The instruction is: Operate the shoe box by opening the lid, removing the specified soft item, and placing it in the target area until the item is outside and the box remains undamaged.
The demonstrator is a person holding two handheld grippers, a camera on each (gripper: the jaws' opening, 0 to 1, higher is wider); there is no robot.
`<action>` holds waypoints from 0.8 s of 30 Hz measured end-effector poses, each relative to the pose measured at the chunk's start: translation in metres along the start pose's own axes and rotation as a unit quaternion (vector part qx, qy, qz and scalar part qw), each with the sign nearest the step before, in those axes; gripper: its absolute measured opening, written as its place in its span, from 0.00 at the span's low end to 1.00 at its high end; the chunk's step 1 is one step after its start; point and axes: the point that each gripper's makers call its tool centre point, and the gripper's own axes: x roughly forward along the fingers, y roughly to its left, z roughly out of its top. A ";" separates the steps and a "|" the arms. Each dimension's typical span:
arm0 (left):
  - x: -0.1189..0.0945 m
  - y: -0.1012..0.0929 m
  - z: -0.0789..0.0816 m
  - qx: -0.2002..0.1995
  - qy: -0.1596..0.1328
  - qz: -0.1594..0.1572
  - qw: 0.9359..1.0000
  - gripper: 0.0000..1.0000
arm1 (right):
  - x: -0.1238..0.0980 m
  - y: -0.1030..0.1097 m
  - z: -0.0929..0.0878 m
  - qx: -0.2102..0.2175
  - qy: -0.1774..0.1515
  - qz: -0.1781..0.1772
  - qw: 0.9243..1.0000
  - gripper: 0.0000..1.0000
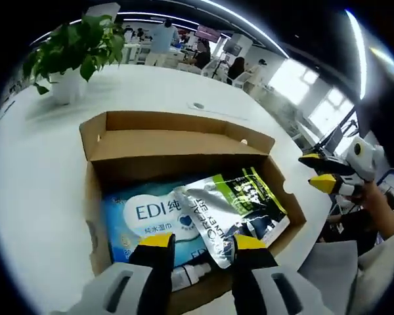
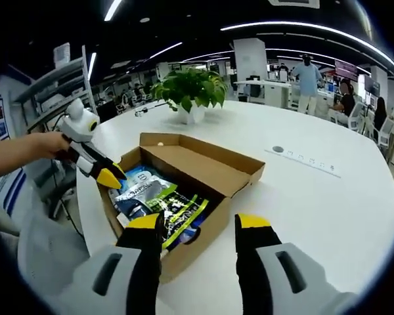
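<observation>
Pouch in open shoe box

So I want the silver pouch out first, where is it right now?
The silver pouch lies inside the open shoe box, overlapping the blue wet-wipes pack, just ahead of the left gripper. In the right gripper view it lies at.

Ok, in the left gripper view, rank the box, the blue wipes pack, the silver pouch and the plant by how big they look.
1. Box
2. Wipes pack and silver pouch: look alike, and the pouch hides part of the pack, so unranked.
3. Plant, though it stands farther away.
</observation>
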 end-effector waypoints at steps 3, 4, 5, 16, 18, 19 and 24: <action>0.004 0.001 -0.005 -0.007 0.008 -0.002 1.000 0.34 | -0.001 0.003 -0.001 0.004 -0.003 0.005 1.000 0.41; 0.005 0.001 -0.007 -0.014 0.009 -0.002 1.000 0.34 | -0.002 0.005 -0.002 0.004 -0.005 0.008 1.000 0.42; 0.006 0.000 -0.008 -0.021 0.011 -0.005 1.000 0.34 | -0.002 0.007 -0.002 0.004 -0.005 0.010 1.000 0.42; 0.018 -0.010 -0.017 -0.093 0.029 -0.047 0.994 0.25 | -0.005 0.013 -0.007 0.003 -0.005 0.017 1.000 0.40; 0.019 -0.011 -0.016 -0.107 0.030 -0.055 0.992 0.20 | -0.005 0.014 -0.009 0.002 -0.003 0.018 1.000 0.40; 0.020 -0.010 -0.017 -0.112 0.031 -0.057 0.992 0.18 | -0.005 0.014 -0.009 0.002 -0.003 0.018 1.000 0.40; 0.023 -0.012 -0.016 -0.146 0.032 -0.074 0.986 0.14 | -0.003 0.017 -0.012 0.007 0.000 0.021 1.000 0.39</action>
